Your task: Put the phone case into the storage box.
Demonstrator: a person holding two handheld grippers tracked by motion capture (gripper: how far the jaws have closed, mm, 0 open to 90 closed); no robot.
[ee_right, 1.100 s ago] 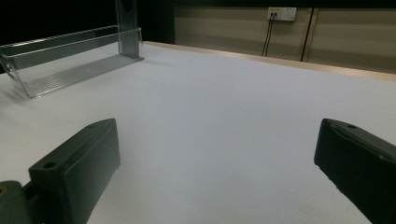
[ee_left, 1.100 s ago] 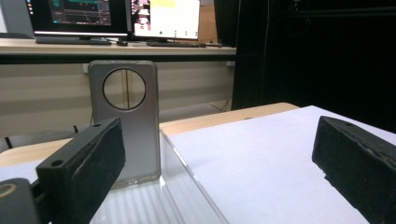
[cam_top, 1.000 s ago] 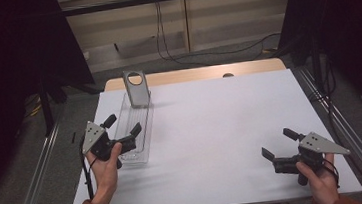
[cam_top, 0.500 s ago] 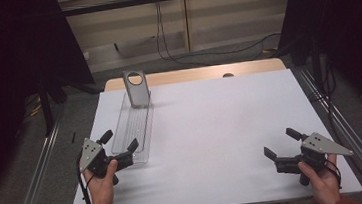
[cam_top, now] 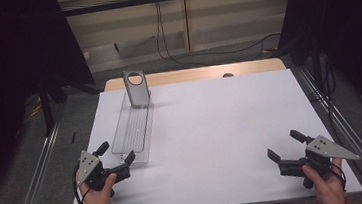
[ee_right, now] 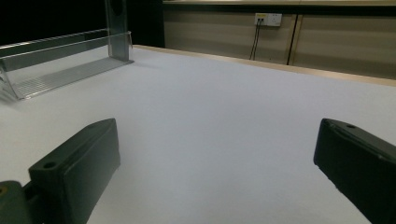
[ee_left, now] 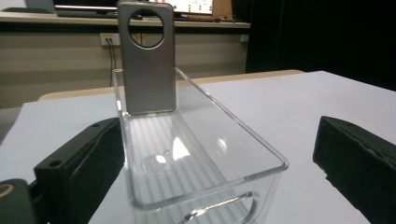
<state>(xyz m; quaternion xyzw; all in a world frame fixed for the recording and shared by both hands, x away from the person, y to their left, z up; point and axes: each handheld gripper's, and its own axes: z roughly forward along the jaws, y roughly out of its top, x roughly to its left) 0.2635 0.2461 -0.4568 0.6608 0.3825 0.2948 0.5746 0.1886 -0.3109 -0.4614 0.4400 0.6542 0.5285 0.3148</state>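
Observation:
A long clear plastic tray (cam_top: 134,129) lies on the left of the white table (cam_top: 221,128). A grey phone case (cam_top: 136,88) with a round hole stands upright at its far end. My left gripper (cam_top: 117,152) is open at the tray's near end. In the left gripper view the tray's near wall (ee_left: 205,186) sits between the two spread jaws of the left gripper (ee_left: 219,140), with the case (ee_left: 147,65) beyond. My right gripper (cam_top: 282,144) is open at the near right with nothing in it. In the right gripper view the right gripper (ee_right: 215,154) is wide apart over bare table.
The right gripper view shows the tray (ee_right: 56,70) and case (ee_right: 117,28) far off at the upper left. A wooden strip (cam_top: 196,74) runs along the table's far edge. Metal rails (cam_top: 35,176) flank both sides. Cables (cam_top: 173,37) hang at the back wall.
My left gripper has drawn back toward the near edge, from beside the tray to its near end. My right gripper has shifted slightly right and nearer. Both stayed open.

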